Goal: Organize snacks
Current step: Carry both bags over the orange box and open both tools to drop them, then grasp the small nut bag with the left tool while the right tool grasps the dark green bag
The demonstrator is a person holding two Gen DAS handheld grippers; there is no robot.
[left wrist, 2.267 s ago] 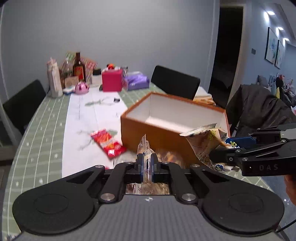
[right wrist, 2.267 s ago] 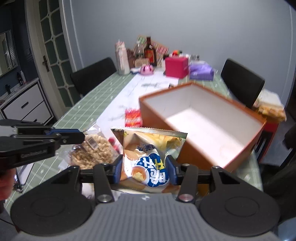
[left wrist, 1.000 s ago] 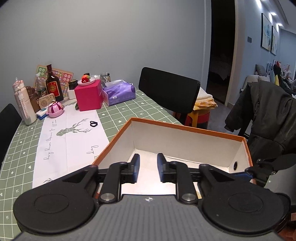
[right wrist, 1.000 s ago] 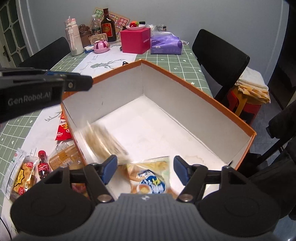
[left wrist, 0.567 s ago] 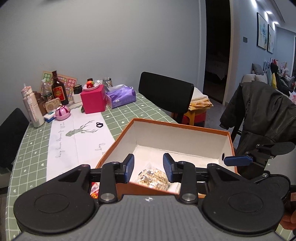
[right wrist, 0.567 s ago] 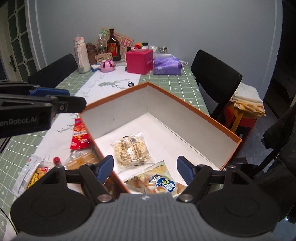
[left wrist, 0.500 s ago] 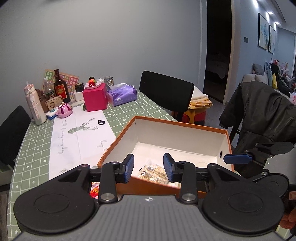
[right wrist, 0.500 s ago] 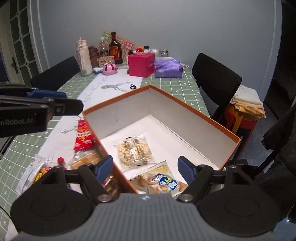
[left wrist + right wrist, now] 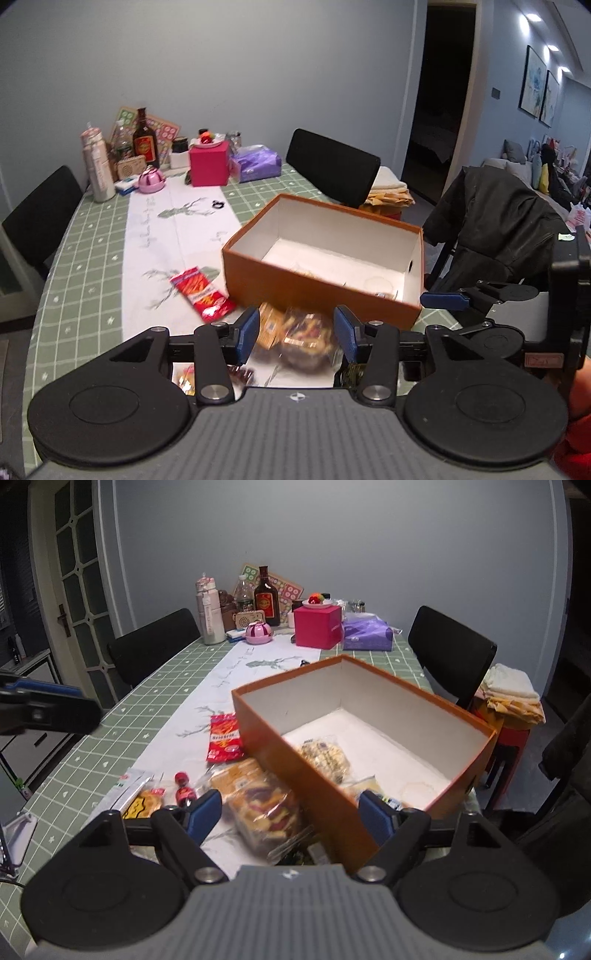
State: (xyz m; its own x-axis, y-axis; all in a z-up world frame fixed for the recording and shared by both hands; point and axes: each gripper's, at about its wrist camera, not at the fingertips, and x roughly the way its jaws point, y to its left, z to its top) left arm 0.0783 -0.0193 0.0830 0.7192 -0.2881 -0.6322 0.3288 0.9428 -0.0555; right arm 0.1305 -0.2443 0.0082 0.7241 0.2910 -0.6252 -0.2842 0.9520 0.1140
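Left gripper (image 9: 296,329) spread, empty, above clear snack bag (image 9: 301,338); right gripper (image 9: 290,809) spread beside orange box (image 9: 306,775).

- In the right wrist view, the cardboard box (image 9: 373,716) stands on the surface (image 9: 110,734), ahead and to the right of the fingers (image 9: 203,810).
- A packet of puffed snack (image 9: 327,755) lies in the box, near its nearer wall.
- A wrapped cake pack (image 9: 264,805) lies between the fingers, just beside the box's outer wall.
- A flat sachet (image 9: 223,736) lies beyond it, left of the box.
- A small bottle (image 9: 183,784) and a cracker packet (image 9: 142,799) lie left of the cake pack.
- In the left wrist view, a cake pack (image 9: 301,334) lies between the fingers (image 9: 248,332), with the box (image 9: 317,278) behind it.
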